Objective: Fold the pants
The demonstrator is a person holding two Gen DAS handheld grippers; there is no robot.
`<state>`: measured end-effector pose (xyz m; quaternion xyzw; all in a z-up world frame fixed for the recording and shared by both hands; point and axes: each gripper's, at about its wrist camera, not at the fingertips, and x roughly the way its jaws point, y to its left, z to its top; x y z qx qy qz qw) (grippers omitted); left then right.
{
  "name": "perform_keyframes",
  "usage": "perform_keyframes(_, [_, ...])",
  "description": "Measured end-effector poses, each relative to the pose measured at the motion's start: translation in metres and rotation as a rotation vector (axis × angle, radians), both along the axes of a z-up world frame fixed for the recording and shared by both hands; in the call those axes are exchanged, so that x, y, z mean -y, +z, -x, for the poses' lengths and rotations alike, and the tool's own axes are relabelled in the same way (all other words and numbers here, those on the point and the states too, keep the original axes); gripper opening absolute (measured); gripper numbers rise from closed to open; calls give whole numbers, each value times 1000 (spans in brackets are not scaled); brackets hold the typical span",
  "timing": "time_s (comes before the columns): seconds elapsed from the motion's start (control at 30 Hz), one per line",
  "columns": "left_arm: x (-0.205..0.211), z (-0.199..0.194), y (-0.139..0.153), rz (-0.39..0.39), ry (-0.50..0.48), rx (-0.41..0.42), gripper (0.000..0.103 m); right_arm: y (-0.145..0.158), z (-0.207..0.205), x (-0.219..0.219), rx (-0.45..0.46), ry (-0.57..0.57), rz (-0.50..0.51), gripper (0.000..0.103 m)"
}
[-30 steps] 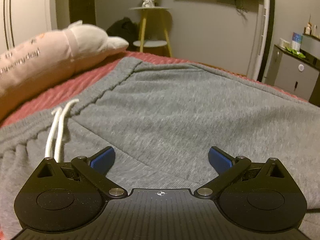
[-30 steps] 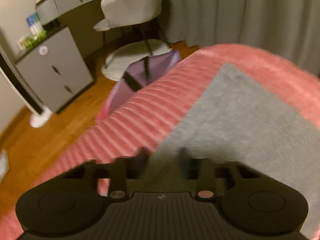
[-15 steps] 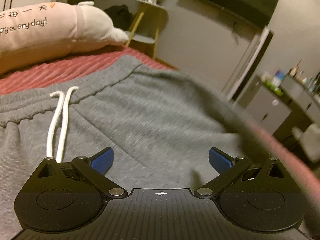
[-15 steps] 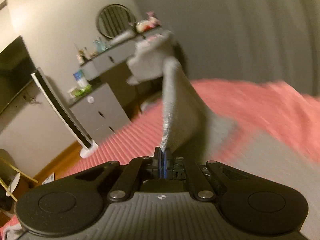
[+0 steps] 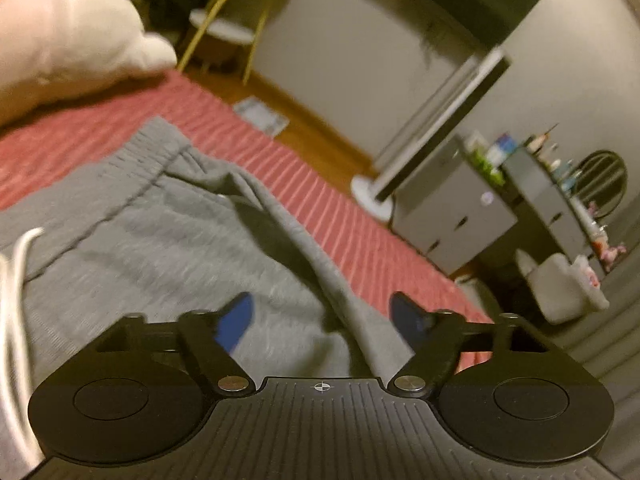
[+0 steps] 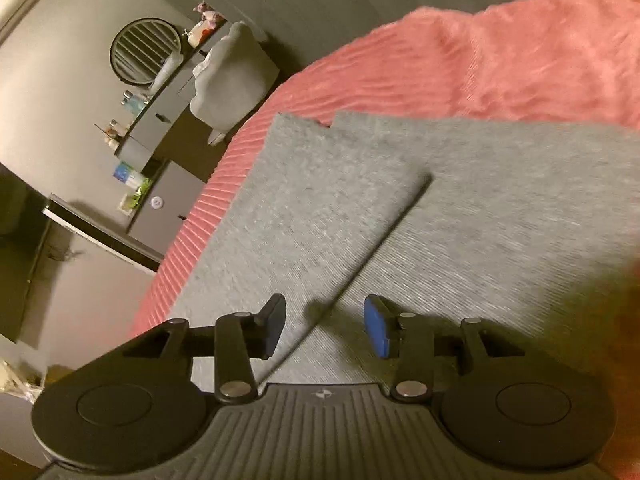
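Item: grey sweatpants [image 5: 152, 240], knit fabric, lying on a red ribbed bedspread.
Waistband: gathered elastic band [image 5: 132, 160] at the far end in the left wrist view, running toward the left.
Drawstring: white cord [image 5: 16, 264], at the left edge of that view, lying on the grey fabric.
Fold ridge: a raised crease [image 5: 304, 240] runs from far to near along the right edge of the fabric.
Legs: in the right wrist view, one leg [image 6: 312, 208] lies flat over the other [image 6: 520, 208], its straight edge running diagonally.
Hems: two cut ends far, side by side, slightly offset.
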<state>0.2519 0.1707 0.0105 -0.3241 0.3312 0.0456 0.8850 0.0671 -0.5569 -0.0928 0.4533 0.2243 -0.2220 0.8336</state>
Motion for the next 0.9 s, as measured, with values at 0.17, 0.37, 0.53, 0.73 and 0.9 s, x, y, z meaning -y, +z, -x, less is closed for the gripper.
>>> perform_keyframes(0.17, [-4, -65, -24, 58, 0, -103, 69, 1, -22, 5, 29, -8, -2, 41])
perform_keyframes(0.37, [-11, -102, -48, 82, 14, -175, 47, -1, -36, 15, 19, -24, -7, 9])
perform_keyframes(0.53, [-27, -90, -33, 116, 19, -153, 9, -2, -43, 24, 14, -48, -36, 14])
perform_keyframes(0.73, [-37, -12, 44, 74, -36, 71, 8, 40, -55, 26, 17, 13, 64, 5])
perform_keyframes(0.9, [-49, 105, 82, 92, -97, 209, 9, 103, -7, 31, 170, 18, 175, 5])
